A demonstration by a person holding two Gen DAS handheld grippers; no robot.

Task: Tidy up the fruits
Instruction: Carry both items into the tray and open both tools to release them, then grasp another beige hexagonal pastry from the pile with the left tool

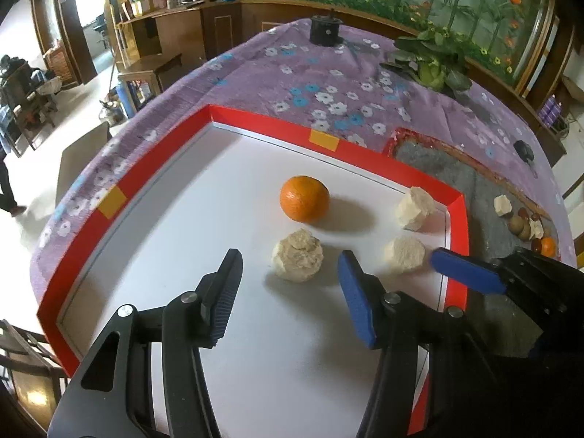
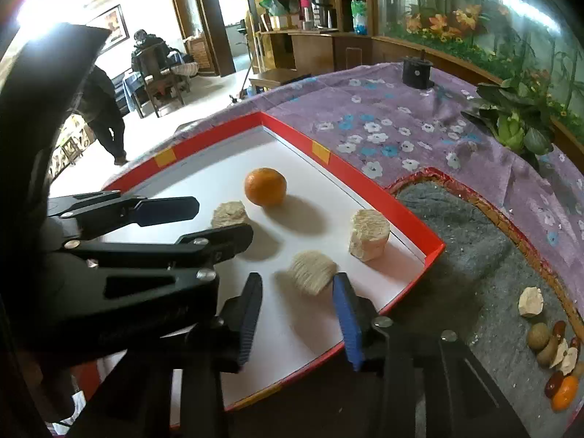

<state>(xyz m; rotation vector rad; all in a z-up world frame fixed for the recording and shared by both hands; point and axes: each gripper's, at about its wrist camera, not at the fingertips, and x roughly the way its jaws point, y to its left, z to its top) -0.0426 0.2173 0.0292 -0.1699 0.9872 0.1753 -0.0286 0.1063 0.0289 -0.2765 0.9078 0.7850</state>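
Evidently, the fruit I was sorting sat inside the red-rimmed white tray: an orange toward the far side, and three pale, crumbly lumps nearer me. One lump lay just ahead of the left gripper, whose jaws stood apart with nothing between them. A second lump lay just ahead of the right gripper, also spread and holding nothing, its blue pad close beside the lump, though I could not tell if it touched. The third lump stood in the far right corner of the tray.

I judged the main risk to be crowding: the two grippers worked close together, and the right one's blue finger reached in near the left one's target, so closing both at once could knock fingers or shove a lump aside. The lumps looked friable, and too hard a squeeze might crumble them. The orange could roll if nudged.

To the right of the tray lay a grey mat with a small cluster of fruit pieces at its near right end. Everything rested on a purple flowered cloth, with a leafy plant at the far right. Beyond were wooden shelves and a person walking at the far left.
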